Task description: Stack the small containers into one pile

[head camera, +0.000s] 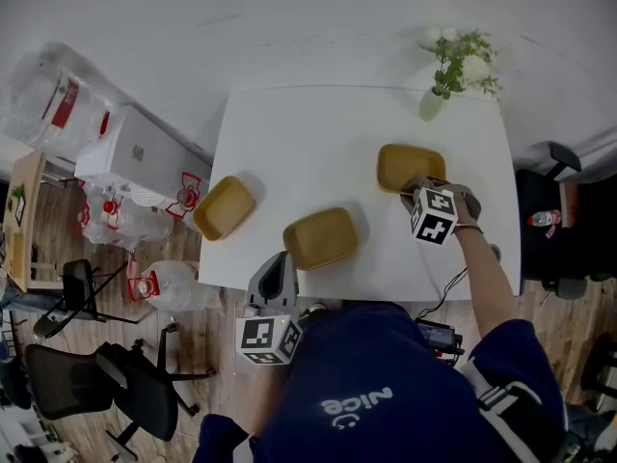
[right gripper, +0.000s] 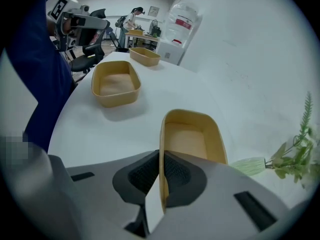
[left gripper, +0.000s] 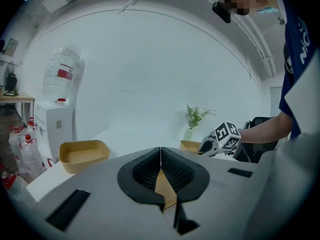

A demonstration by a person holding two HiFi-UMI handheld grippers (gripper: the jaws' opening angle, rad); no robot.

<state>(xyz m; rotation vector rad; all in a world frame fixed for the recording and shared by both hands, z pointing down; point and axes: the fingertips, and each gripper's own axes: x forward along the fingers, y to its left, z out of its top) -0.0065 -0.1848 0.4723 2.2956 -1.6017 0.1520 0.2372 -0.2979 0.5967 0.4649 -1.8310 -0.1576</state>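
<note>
The right gripper has its jaws clamped on the right-hand tan paper rectangular container. They pinch the long wall nearest the person, which runs edge-on between the pads in the right gripper view, and the tub rests on the white bench. The coming move, as I judge it, turns on the middle tan paper container. It lies to the person's left of the held one and a little nearer the bench's front edge, well apart from it. In the right gripper view it sits ahead of the jaws and to the left. Its long axis runs roughly left to right with a slight tilt, much like the held tub's, so little turning should be needed to nest them. Only bare bench lies between the two. The left-hand tan paper container sits at the bench's left edge, apart from the others. The left gripper is the nearer one to those two tubs. It hangs by the front edge beside the middle tub with its jaws closed on nothing, and only a sliver of tan shows below the pads. A small pale vase of white flowers stands beyond the held tub, clear of the leftward path.
</note>
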